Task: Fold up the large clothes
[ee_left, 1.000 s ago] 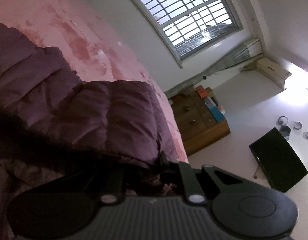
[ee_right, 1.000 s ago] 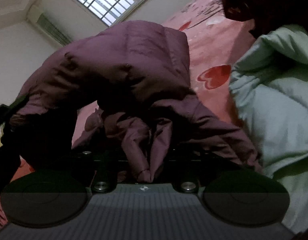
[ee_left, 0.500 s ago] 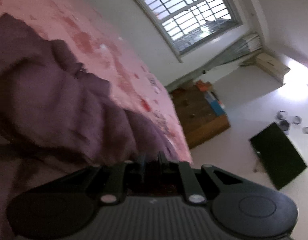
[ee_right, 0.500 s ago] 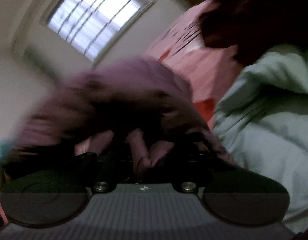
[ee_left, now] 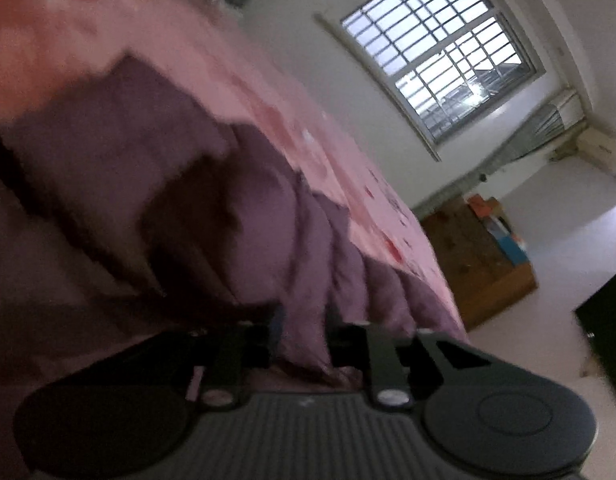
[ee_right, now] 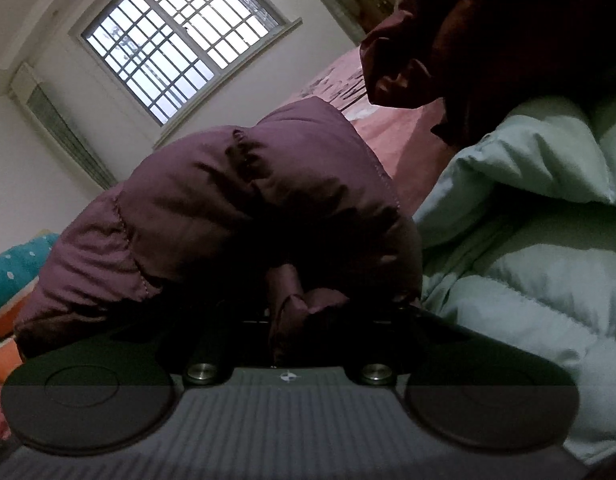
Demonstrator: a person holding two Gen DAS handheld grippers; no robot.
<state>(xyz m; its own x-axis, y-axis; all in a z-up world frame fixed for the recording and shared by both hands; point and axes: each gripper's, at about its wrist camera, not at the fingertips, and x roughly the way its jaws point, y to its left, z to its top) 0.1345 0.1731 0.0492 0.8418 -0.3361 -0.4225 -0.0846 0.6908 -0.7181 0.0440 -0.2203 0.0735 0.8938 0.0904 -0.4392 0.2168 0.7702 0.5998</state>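
Left jaws: the left gripper [ee_left: 302, 340] has just been opening, a strip of the purple puffer jacket [ee_left: 212, 216] between its parted pads.
Right jaws: the right gripper [ee_right: 292, 316] is clamped on a bunched jacket edge [ee_right: 288, 304].
Jacket: heaped in folds on the pink bed sheet [ee_left: 236, 80].
Progress: partly doubled over, not yet flat or squared.
Beyond: a mint quilt [ee_right: 527, 240], a barred window [ee_left: 435, 56].

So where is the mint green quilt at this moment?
The mint green quilt fills the right side of the right wrist view, lying on the bed directly beside the purple jacket and below a dark red garment.
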